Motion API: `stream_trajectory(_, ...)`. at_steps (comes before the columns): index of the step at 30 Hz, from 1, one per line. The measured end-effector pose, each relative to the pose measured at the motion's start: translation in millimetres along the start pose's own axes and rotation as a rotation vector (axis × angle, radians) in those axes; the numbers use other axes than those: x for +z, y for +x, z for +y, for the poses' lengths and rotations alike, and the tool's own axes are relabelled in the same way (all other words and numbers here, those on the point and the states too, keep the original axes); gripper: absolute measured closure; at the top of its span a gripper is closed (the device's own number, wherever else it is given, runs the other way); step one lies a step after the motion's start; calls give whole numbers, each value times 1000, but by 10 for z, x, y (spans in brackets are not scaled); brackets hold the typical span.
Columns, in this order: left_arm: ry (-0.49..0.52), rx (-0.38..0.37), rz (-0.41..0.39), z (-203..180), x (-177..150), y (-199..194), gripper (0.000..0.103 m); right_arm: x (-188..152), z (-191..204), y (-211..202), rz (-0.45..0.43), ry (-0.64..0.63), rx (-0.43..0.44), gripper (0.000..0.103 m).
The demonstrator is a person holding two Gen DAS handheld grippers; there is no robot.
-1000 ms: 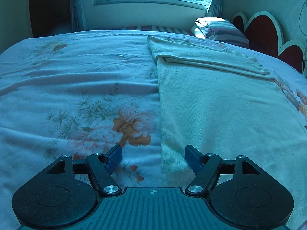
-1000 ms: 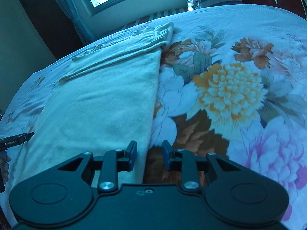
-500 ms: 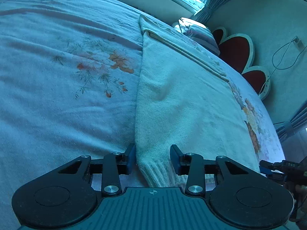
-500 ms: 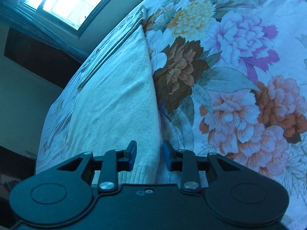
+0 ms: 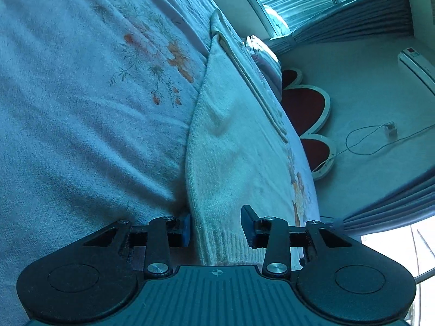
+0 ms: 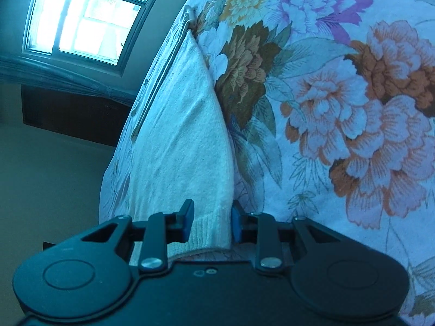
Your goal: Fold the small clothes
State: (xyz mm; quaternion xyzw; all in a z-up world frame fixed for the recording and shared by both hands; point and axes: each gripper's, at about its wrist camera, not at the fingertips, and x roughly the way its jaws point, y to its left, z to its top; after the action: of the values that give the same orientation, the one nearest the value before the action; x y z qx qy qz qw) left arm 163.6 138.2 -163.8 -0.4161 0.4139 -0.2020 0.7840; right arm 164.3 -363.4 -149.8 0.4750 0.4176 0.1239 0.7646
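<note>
garment: cream knit sweater (image 5: 233, 146), flat on floral bedspread (image 5: 81, 108), long and narrow.
long axis: from ribbed hem at near bed edge away toward window (image 6: 81, 19); hem end nearest both cameras, far end folded over as a band across the top.
left gripper (image 5: 216, 225): rolled on its side; jaws have just been closing, part spread, straddling left hem corner. Left pad just at knit's side edge, right pad above the cloth with a gap showing; no pinch visible.
right gripper (image 6: 210, 224): also rolled; jaws have just been closing, narrow gap, right hem corner between them. Both blue pads against the ribbed knit, cloth bunched between; pinching sweater.
left view only: pillow (image 5: 267, 57), red scalloped headboard (image 5: 304, 103), cable (image 5: 369, 141) and plug on wall, curtains (image 5: 353, 24), pale bedspread with small orange sprigs.
right view only: big peony print in orange and purple on bedspread (image 6: 353, 108), dark furniture (image 6: 73, 114) under window, sweater's right side edge.
neither view: other gripper, any hand.
</note>
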Motion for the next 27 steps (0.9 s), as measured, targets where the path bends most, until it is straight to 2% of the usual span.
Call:
stream_trajectory(2,30,10,12,-46,3,37,64,23,-19,38,3,15,21,78)
stream_trajectory(4,95,62,21,-129,1,78,82,53,-18,96,19,11,32,84)
stream_trajectory(5,126,106,25,-157,0,97,98,62,-9,129,28,2,27,86)
stream_trajectory(7,128,108,15,-133,20,91,99,66,-3,161,35,-6,9,95)
stream_trajectory(12,133,86,-50,-218,45,-7,100,54,105,108,9,-64,4,97)
stream_trajectory(17,151,15,-130,-422,226,-168,100,95,427,-62,-50,-163,36,97)
stream_trajectory(22,173,-40,-204,-694,586,-129,100,283,753,-214,-128,-231,74,97)
stream_trajectory(27,160,-94,-268,-958,1021,72,100,697,1111,-236,-184,-298,97,98)
